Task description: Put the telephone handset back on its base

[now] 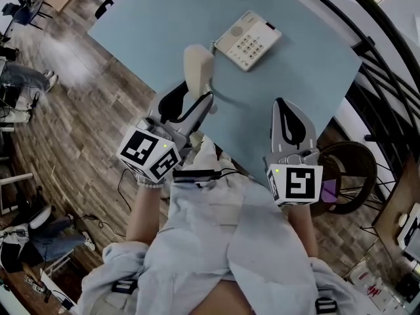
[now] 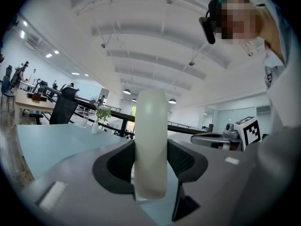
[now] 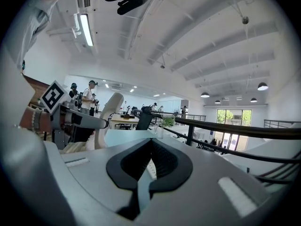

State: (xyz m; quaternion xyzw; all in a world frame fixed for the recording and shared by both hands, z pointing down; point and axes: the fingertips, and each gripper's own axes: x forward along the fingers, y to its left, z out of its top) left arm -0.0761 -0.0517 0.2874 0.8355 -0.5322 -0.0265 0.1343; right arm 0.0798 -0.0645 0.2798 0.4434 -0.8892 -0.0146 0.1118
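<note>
Your left gripper (image 1: 195,104) has its jaws clamped on the lower end of the cream handset (image 1: 198,63), which stands nearly upright between them above the near part of the blue table (image 1: 144,25). The telephone base (image 1: 248,40) sits on the table just beyond and to the right of the handset, keypad up, and the two are not touching. Your right gripper (image 1: 287,118) is over the table's near edge, well apart from the handset, with its jaws pressed together on nothing.
</note>
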